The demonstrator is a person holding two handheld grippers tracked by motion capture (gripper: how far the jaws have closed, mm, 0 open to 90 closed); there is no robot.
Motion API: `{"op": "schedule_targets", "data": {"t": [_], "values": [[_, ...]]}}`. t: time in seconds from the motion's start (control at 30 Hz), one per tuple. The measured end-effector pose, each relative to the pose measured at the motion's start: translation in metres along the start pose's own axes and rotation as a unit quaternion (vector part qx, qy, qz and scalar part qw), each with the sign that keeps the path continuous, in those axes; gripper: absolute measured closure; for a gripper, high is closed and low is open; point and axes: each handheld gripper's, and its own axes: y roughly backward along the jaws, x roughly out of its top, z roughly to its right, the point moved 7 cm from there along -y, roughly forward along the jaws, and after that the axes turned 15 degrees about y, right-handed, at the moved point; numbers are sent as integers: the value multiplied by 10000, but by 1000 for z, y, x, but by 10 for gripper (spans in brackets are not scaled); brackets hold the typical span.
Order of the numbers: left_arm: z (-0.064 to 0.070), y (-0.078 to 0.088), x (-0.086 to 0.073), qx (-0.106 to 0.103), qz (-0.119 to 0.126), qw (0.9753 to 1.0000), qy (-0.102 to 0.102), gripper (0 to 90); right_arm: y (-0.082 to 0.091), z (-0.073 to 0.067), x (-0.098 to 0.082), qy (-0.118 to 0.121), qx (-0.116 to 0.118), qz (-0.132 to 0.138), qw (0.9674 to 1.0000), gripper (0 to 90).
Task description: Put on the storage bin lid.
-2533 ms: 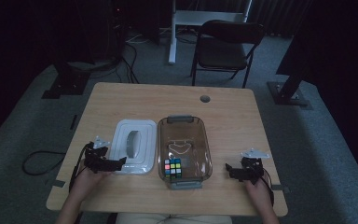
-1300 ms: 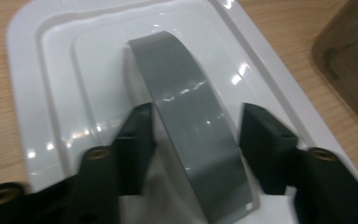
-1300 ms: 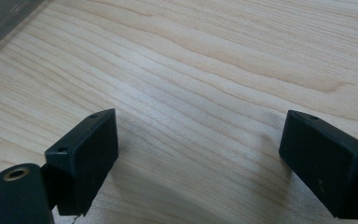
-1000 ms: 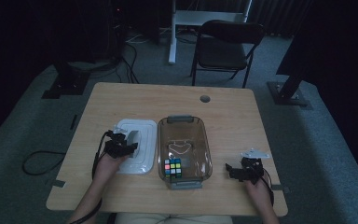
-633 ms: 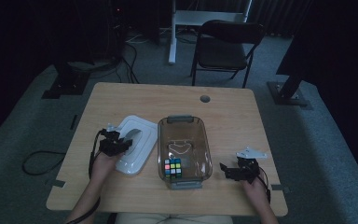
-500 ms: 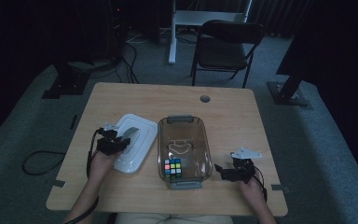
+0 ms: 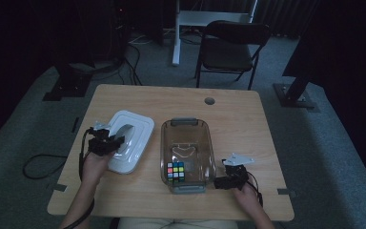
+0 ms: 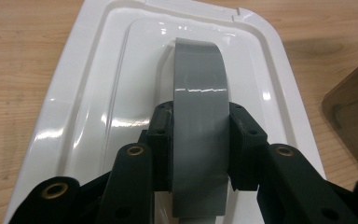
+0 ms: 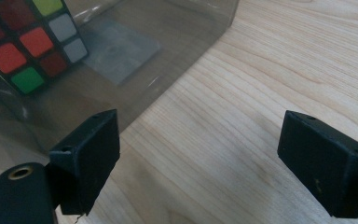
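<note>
From the high view, a white lid [image 7: 131, 140] lies tilted on the wooden desk [image 7: 248, 124], just left of a clear container [image 7: 187, 155]. The left gripper [image 7: 112, 142] sits over the near left part of the lid, at its grey handle [image 7: 124, 132]. A puzzle cube [image 7: 175, 171] rests in the near end of the container. The right gripper [image 7: 223, 182] is at the near right corner of the container, low over the desk.

In the left gripper view, the jaws are clamped on the grey handle [image 8: 198, 135], one pad on each side of the strap, with the white lid [image 8: 88, 93] spreading beneath and an edge of the container [image 8: 354, 107] at the right.

In the right gripper view, the jaws stand wide apart with bare desk [image 9: 261, 84] between them. The left jaw is just beside the container [image 9: 121, 51] wall, through which the cube [image 9: 32, 42] shows.
</note>
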Motion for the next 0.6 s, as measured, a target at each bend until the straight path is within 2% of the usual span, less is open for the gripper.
{"op": "schedule_targets", "data": {"t": [0.17, 0.27, 0.37, 0.6], "values": [[-2, 11, 6, 7, 96, 10000, 27, 677, -2, -5, 1, -53, 94, 27, 9999, 125], [1, 16, 11, -57, 76, 9999, -43, 677, -8, -11, 3, 83, 135, -48, 9999, 125], [5, 26, 19, -83, 178, 9998, -94, 678, -13, -16, 7, 137, 174, -51, 9997, 122], [6, 42, 33, -123, 315, 9994, -100, 677, -22, -27, 18, 298, 272, -67, 9992, 119]]}}
